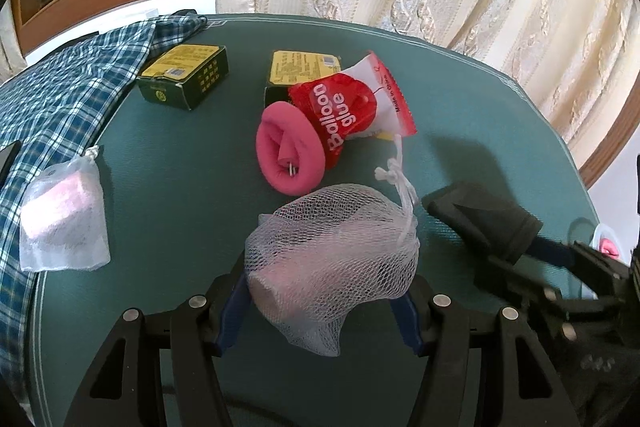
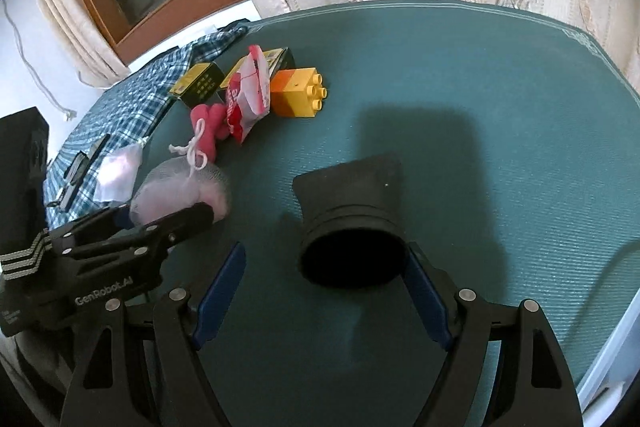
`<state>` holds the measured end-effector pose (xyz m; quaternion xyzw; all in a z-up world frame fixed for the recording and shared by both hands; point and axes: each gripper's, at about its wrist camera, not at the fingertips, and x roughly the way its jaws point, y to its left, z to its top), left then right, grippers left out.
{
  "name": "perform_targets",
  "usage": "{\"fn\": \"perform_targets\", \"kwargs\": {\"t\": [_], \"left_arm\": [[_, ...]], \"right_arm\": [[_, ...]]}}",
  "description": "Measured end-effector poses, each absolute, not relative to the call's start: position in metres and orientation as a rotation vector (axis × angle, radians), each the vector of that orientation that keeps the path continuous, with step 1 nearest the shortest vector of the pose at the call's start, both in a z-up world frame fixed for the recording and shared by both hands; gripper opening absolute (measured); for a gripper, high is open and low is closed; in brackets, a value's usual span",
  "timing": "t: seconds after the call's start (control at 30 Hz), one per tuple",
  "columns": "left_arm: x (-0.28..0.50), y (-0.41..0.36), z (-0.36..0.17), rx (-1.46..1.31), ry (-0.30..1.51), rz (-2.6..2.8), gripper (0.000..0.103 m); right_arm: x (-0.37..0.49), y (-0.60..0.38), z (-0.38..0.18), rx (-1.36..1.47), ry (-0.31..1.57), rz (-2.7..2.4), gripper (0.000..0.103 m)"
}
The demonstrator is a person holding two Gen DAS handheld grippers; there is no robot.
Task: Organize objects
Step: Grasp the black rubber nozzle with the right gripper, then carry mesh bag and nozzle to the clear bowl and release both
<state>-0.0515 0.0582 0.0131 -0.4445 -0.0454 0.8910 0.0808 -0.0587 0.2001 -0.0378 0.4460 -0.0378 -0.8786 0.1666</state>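
My left gripper (image 1: 324, 291) is shut on a white mesh bag with a pink bar inside (image 1: 332, 259), held over the green table (image 1: 180, 155). The bag also shows in the right wrist view (image 2: 180, 195), clamped by the left gripper (image 2: 200, 215). My right gripper (image 2: 324, 267) stands wide open; a black sock (image 2: 352, 211) rests against its right finger, off the left finger. In the left wrist view the sock (image 1: 480, 223) sits at the right gripper's tip. A red balloon glue packet (image 1: 352, 111) leans on a pink cloth roll (image 1: 288, 155).
A second mesh pouch with pink soap (image 1: 64, 219) lies at the edge of a blue plaid cloth (image 1: 60, 95). Two dark boxes with yellow tops (image 1: 184, 75) (image 1: 304, 71) lie at the back. A yellow-orange toy brick (image 2: 298, 93) sits beside the packet. Curtains hang behind.
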Motion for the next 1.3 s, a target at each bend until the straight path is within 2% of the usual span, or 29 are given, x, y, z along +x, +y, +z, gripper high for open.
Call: {"fn": "perform_targets", "kwargs": {"t": [0.17,0.33,0.8,1.3], "left_arm": [[-0.05,0.058,0.013,-1.326,-0.132,2.663,0.065],[-0.049,0.059,0.013,-1.321,-0.129,2.653,0.065],[-0.037,0.069,0.022,-1.29,-0.072,2.647,0.065],[-0.013,0.12,0.049,-1.193,0.053,2.602,0.065]], "right_arm": [[-0.074,0.201,-0.035,1.259,-0.116,-2.566,0.079],[-0.075,0.194,-0.038,1.269,-0.08,-2.575,0.054],[-0.04,0.212,-0.018,1.177,-0.187,-2.669,0.054],[0.03,0.301,0.013,1.089,-0.389,-2.88,0.053]]}}
